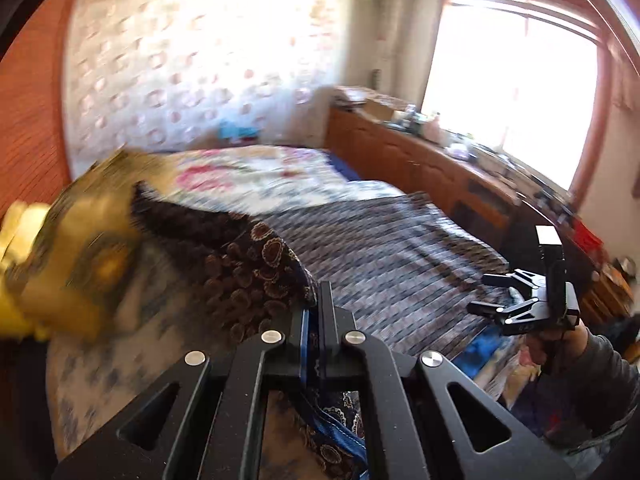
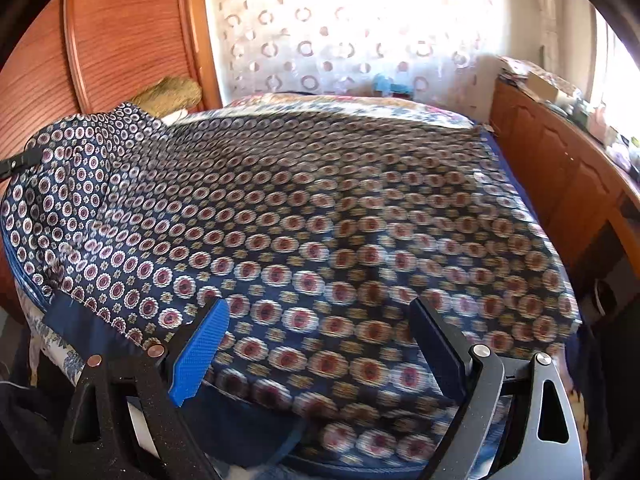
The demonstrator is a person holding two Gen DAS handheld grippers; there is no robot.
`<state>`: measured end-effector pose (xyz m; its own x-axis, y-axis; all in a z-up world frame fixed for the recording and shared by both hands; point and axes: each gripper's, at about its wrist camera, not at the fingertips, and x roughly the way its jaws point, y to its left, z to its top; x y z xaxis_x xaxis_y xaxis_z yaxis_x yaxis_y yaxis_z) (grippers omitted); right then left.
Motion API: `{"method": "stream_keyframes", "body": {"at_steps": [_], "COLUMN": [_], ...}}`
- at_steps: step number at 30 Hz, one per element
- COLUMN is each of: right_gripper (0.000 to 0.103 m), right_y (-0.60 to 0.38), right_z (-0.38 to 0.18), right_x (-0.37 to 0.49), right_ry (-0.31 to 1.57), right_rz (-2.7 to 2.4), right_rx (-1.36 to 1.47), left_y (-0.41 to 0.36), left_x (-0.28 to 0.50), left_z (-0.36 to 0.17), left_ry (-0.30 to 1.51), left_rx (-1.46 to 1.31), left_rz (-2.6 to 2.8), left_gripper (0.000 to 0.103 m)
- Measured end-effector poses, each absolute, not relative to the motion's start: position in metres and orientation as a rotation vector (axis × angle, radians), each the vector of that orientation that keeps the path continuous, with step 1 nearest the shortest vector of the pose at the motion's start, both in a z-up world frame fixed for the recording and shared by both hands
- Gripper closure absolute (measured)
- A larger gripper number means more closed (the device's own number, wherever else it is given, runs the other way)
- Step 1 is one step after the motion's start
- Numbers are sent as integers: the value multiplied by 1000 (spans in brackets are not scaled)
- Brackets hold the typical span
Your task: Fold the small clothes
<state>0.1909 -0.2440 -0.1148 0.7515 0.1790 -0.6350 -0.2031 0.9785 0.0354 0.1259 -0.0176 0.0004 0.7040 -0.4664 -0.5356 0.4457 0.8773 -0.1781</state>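
Note:
A navy cloth (image 2: 320, 216) printed with red and white medallions lies spread over the bed. In the left wrist view my left gripper (image 1: 318, 300) is shut on the cloth's blue hem, and a lifted flap of the cloth (image 1: 240, 264) hangs from it, dark side showing. The left gripper's tip (image 2: 20, 162) shows at the far left edge of the right wrist view, holding that raised corner. My right gripper (image 2: 316, 320) stands wide open just above the cloth's near edge, its blue pad (image 2: 200, 352) clear of the fabric. The right gripper (image 1: 480, 294) also appears at the right, in a hand (image 1: 560, 344).
A floral bedspread (image 1: 280, 172) covers the far half of the bed. A yellow-brown plush thing (image 1: 80, 248) sits blurred at the left by the wooden panel (image 2: 120, 40). A cluttered wooden sideboard (image 1: 420, 160) runs along the right under a bright window (image 1: 512, 92).

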Motion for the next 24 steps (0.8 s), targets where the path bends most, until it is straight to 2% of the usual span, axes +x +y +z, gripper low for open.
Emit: {"method": "stream_keyframes", "body": {"at_steps": [10, 24], "right_gripper": [11, 11], "right_y": [-303, -345], "right_z": [-108, -112], "right_x": [161, 122], "right_ry": [644, 598], "right_rz": [155, 89], "right_rx": [87, 148], "left_y": [-153, -245], "left_x": [171, 177], "left_z": [43, 64], "left_ry": [591, 596], "left_rx": [89, 160], "left_rz": [-723, -856], "left_gripper": [99, 99]}}
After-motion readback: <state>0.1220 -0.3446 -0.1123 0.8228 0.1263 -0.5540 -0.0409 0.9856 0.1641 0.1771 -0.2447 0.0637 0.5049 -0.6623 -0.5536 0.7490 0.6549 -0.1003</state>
